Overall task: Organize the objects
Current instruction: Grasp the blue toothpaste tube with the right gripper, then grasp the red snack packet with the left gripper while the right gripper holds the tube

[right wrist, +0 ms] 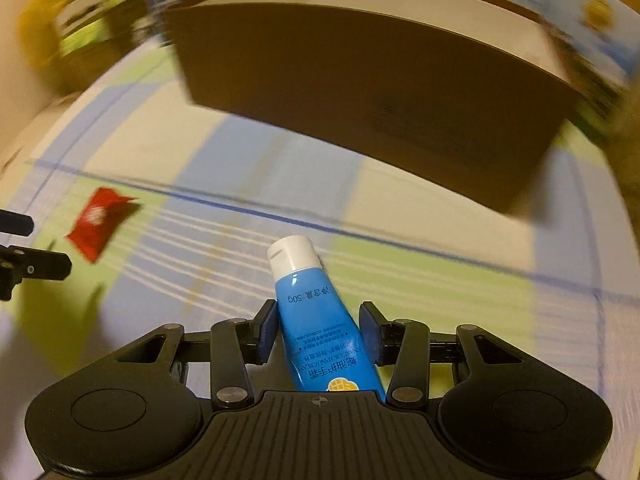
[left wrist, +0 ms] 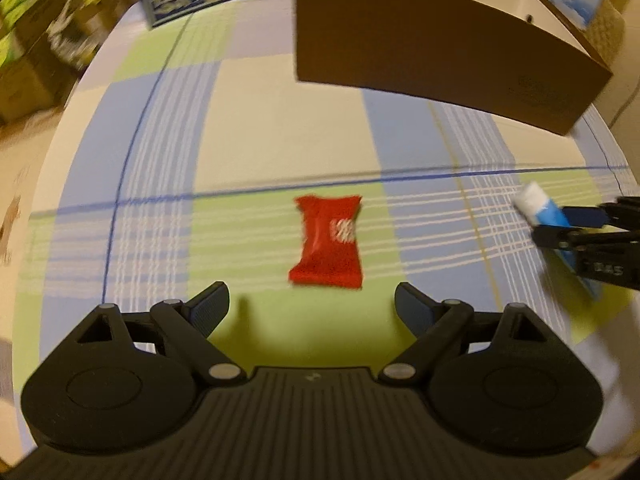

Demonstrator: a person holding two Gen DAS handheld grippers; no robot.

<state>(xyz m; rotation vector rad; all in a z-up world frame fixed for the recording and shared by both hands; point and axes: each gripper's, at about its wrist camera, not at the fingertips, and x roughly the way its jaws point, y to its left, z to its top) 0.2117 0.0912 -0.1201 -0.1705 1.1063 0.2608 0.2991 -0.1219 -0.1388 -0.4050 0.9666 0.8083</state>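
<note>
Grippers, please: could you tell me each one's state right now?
Left gripper: open, empty, above the red packet.
Right gripper: closed on the blue tube.

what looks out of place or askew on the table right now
Only the red packet lies loose on the plaid cloth, wrinkled and skewed, outside the cardboard box. The blue tube sits tilted between the right tongs. Nothing spilled.

The glossy blue plastic tube (right wrist: 320, 320) has a smooth white cap; the red foil-like sachet (left wrist: 328, 242) looks crinkled; the brown cardboard box (left wrist: 432, 44) is matt; a checked woven cloth (left wrist: 256, 120) covers the tabletop.
</note>
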